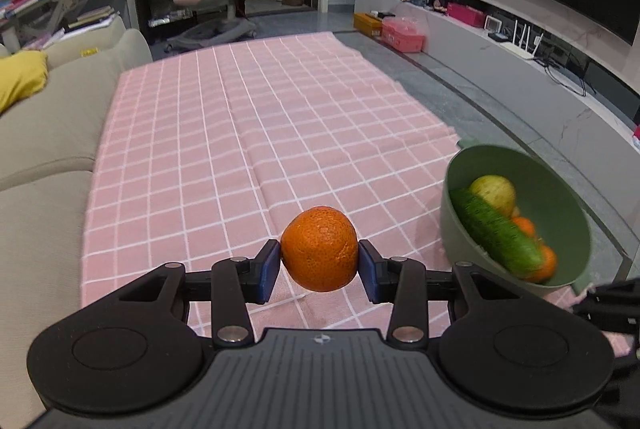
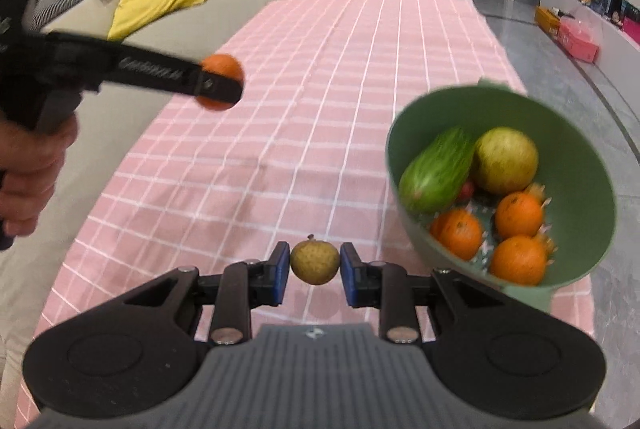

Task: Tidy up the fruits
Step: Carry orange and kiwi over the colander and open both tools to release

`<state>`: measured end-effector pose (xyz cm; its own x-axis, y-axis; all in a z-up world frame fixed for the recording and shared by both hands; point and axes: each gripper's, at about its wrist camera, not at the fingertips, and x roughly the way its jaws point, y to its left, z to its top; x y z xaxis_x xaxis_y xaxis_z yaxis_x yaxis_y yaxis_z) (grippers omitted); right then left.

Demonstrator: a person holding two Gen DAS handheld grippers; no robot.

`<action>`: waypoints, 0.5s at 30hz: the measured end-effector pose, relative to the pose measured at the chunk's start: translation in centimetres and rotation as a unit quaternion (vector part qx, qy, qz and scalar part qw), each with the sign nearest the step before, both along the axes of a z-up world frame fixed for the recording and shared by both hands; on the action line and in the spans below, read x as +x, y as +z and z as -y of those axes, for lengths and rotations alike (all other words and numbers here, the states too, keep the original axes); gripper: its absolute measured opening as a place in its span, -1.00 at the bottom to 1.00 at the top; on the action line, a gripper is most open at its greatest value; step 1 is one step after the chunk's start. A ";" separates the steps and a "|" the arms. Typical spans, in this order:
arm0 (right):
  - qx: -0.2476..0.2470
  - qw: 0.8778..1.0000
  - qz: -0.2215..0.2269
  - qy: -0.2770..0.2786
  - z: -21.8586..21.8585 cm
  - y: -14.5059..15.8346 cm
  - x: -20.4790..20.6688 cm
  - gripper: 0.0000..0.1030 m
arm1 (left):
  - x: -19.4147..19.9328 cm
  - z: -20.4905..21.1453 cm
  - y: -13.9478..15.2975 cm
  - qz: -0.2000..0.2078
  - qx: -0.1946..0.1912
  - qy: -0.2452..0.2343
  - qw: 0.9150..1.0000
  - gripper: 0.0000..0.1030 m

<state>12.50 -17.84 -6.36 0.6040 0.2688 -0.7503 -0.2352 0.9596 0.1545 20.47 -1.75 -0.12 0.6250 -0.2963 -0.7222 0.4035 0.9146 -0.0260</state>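
The orange (image 1: 319, 249), round with a pebbled, slightly dimpled peel, sits clamped between the blue pads of the left hand-held gripper (image 1: 319, 261), lifted clear of the desk (image 1: 240, 133). In the right wrist view the same orange shows at about ten o'clock, half hidden behind that gripper's black finger, with a hand (image 2: 28, 165) wrapped round the handle below it. The right hand-held gripper (image 2: 315, 267) is closed on a small fruit (image 2: 315, 265), dull yellow-brown, rough-skinned, with a stub of stem on top, also held above the desk.

At about three o'clock from that small fruit stands a green bowl (image 2: 592, 229), smooth and deep, resting near the desk's right edge. Inside lie a cucumber (image 2: 438, 169) with pale streaks, a yellow-green apple (image 2: 506, 159) touching its upper end, three oranges (image 2: 520, 215) clustered toward the near wall, and a bit of something red between cucumber and apple, too hidden to name.

The desk is covered by a pink cloth (image 1: 280, 101) with a white grid and soft creases. A beige sofa (image 1: 48, 133) runs along its nine o'clock side.
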 end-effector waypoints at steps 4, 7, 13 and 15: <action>0.003 1.000 0.028 -0.006 1.1 2.2 -0.3 -0.54 | -1.9 0.2 1.7 0.013 -0.013 0.016 1.000 -0.09; 0.007 0.999 0.046 -0.013 2.7 3.5 -0.7 -0.54 | -3.1 0.8 2.2 0.018 -0.023 0.027 0.999 -0.09; 0.022 0.998 0.048 -0.036 6.7 4.7 -0.6 -0.54 | -4.8 3.8 1.8 0.006 -0.027 0.006 1.000 -0.09; 0.025 0.998 0.049 -0.044 8.1 4.9 -0.6 -0.54 | -5.0 5.2 1.6 0.002 -0.026 -0.005 1.000 -0.09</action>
<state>11.89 -25.92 -1.46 0.6970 0.2479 -0.6729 -0.1674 0.9687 0.1835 15.44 -7.00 1.52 0.6251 -0.3389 -0.7032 0.4120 0.9084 -0.0715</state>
